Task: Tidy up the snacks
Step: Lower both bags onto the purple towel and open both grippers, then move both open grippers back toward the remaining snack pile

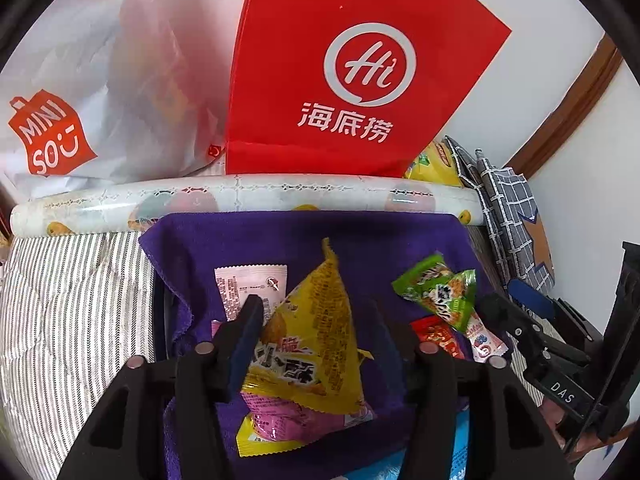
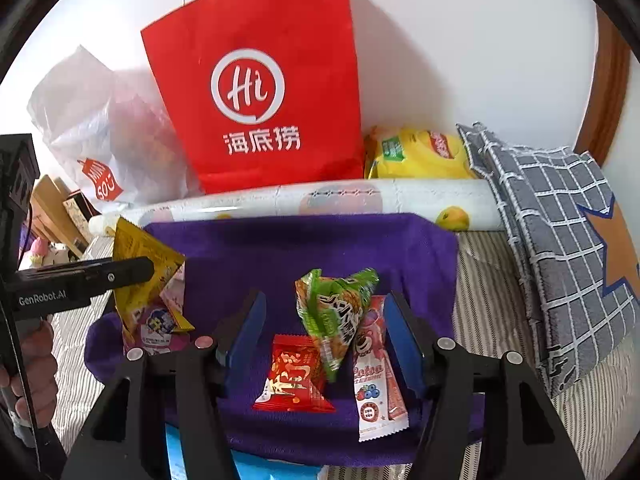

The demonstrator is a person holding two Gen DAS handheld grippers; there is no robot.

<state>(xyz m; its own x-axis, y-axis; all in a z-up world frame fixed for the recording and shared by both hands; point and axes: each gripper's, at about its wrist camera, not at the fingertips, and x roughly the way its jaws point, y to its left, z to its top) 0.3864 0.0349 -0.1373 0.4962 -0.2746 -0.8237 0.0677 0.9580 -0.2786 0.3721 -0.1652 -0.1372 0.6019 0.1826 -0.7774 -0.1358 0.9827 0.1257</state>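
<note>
A purple cloth (image 1: 240, 240) (image 2: 320, 248) carries the snacks. In the left wrist view my left gripper (image 1: 316, 308) stands open around a yellow triangular packet (image 1: 316, 344). The packet leans on the left pad and is clear of the right pad. Pink packets (image 1: 300, 416) lie under it. In the right wrist view my right gripper (image 2: 326, 312) is open around a green triangular packet (image 2: 336, 312), which stands close to the right finger. A red packet (image 2: 294, 376) and a pink strip packet (image 2: 376, 380) lie flat between the fingers.
A red paper bag (image 2: 256, 92), a white plastic bag (image 1: 100, 92), a patterned roll (image 1: 280, 196) and a yellow chips bag (image 2: 416, 152) stand behind the cloth. A grey checked cloth (image 2: 560, 240) lies right. Striped bedding (image 1: 72, 300) surrounds it. A hand (image 2: 36, 360) holds the left gripper.
</note>
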